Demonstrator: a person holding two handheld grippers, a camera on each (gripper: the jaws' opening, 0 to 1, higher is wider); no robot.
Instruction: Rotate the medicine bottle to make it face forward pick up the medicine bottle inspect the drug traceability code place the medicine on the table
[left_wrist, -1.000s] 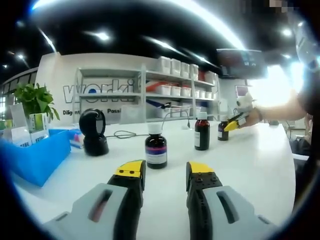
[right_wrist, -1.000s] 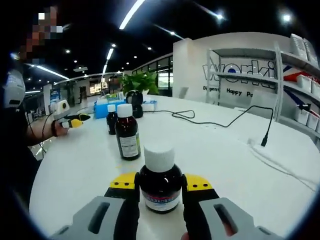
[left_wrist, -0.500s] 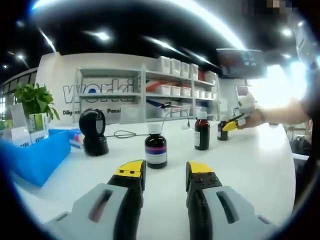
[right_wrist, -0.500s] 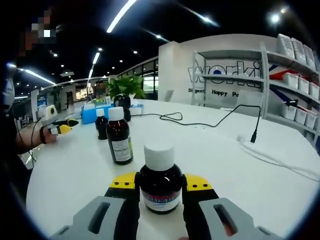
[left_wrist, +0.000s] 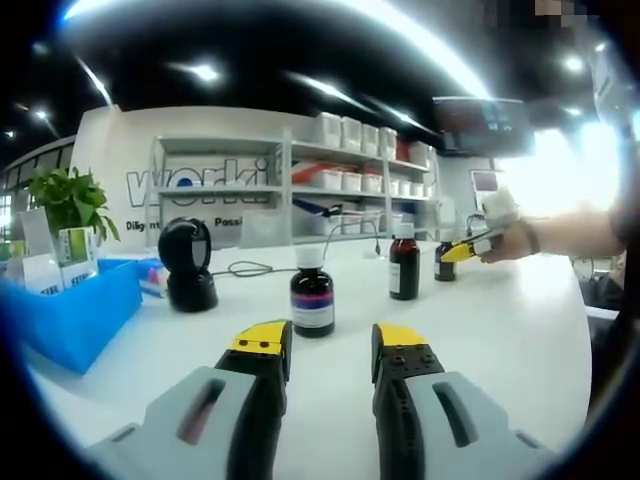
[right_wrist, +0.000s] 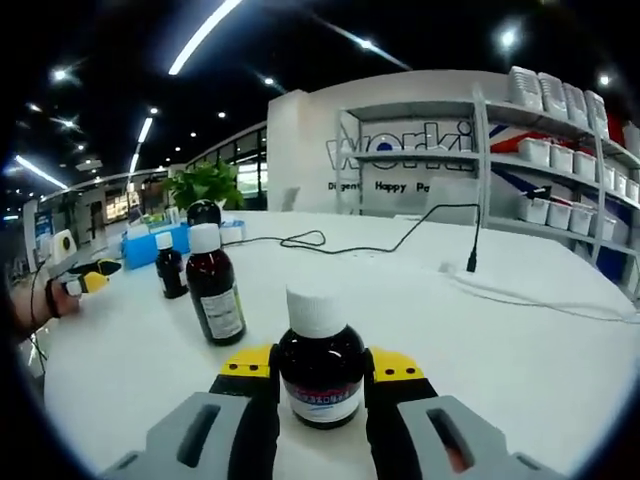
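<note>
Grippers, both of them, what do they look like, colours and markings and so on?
Both match: the left gripper and right gripper have pale grey bodies with a dark slot on each side, black jaws and yellow tip caps. The yellow tips show again where each enters the other's view.

Glossy dark glass(?) bottle (right_wrist: 320, 370), plastic cap

"Happy" on white wall (right_wrist: 300, 150)

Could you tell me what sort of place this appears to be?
Probably a pharmacy-style demo counter in a showroom: brown medicine bottles on a white table, shelves of white boxes, and a black barcode scanner.
</note>
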